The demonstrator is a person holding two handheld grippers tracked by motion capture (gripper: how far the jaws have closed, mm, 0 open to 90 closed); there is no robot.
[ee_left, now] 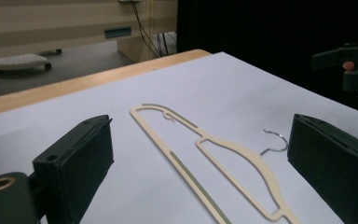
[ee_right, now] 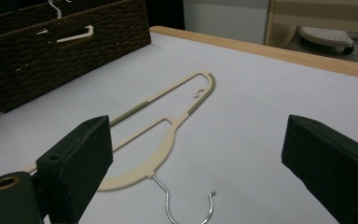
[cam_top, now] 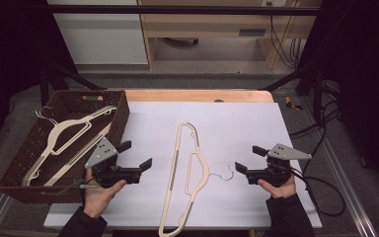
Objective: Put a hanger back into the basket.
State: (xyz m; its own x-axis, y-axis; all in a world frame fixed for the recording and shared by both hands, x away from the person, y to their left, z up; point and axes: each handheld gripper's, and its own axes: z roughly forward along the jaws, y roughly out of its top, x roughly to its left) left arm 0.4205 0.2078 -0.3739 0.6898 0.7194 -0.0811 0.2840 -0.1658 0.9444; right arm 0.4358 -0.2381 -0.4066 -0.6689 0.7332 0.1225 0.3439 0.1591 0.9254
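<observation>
High view shows one cream hanger (cam_top: 187, 173) lying flat mid-table on the white sheet, two more in the wicker basket (cam_top: 10, 182) at the left edge, and both hand-held grippers, left (cam_top: 134, 155) and right (cam_top: 249, 159), released and empty. Left gripper view frames the hanger between wide jaws. Right gripper view faces its wire hook (ee_right: 186, 207); pinching the flat neck beside the hook should hold best.

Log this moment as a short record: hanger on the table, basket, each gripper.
hanger on table: cream hanger lies flat on the white sheet, metal hook toward the right gripper
basket: dark woven basket at the table's left edge, with cream hangers inside
left gripper: open, holds nothing, left of the hanger
right gripper: open, holds nothing, near the hook, not touching
</observation>
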